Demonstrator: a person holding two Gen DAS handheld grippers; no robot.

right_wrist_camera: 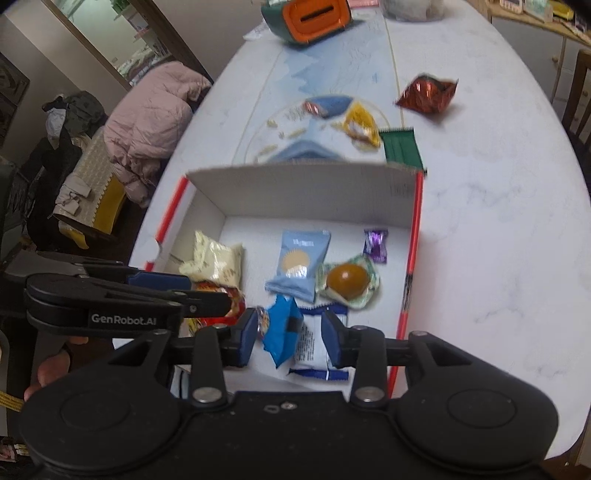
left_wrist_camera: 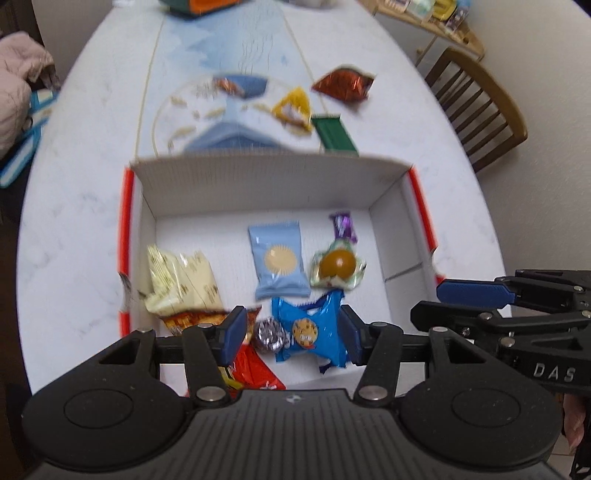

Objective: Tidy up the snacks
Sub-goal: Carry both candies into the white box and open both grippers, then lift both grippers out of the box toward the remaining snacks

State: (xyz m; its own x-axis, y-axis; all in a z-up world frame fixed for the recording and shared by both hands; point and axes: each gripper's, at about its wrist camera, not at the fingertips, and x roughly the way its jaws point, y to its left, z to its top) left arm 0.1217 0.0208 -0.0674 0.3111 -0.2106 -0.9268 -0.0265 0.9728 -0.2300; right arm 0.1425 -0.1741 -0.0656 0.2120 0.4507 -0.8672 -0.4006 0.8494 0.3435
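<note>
A white cardboard box with red edges [left_wrist_camera: 266, 181] [right_wrist_camera: 295, 192] holds several wrapped snacks: a light blue packet [left_wrist_camera: 277, 258] [right_wrist_camera: 301, 262], a bright blue cookie packet [left_wrist_camera: 314, 328] [right_wrist_camera: 282, 325], a cream packet [left_wrist_camera: 181, 284] [right_wrist_camera: 214, 258], a brown round sweet [left_wrist_camera: 338, 264] [right_wrist_camera: 349, 277] and a purple candy [left_wrist_camera: 343, 225] [right_wrist_camera: 376, 244]. My left gripper [left_wrist_camera: 293, 332] is open above the box's near end, empty. My right gripper [right_wrist_camera: 290, 338] is open above the blue cookie packet, not gripping it. Beyond the box lie a green packet [left_wrist_camera: 334, 134] [right_wrist_camera: 402, 147], a yellow packet [left_wrist_camera: 293, 109] [right_wrist_camera: 364, 123] and a red-brown packet [left_wrist_camera: 343, 86] [right_wrist_camera: 428, 94].
A clear glass plate [left_wrist_camera: 192, 118] [right_wrist_camera: 280, 129] sits behind the box on the white table. An orange and green container [right_wrist_camera: 310, 14] stands at the far end. A wooden chair [left_wrist_camera: 476, 107] is at the right; a pink jacket [right_wrist_camera: 155, 118] lies left.
</note>
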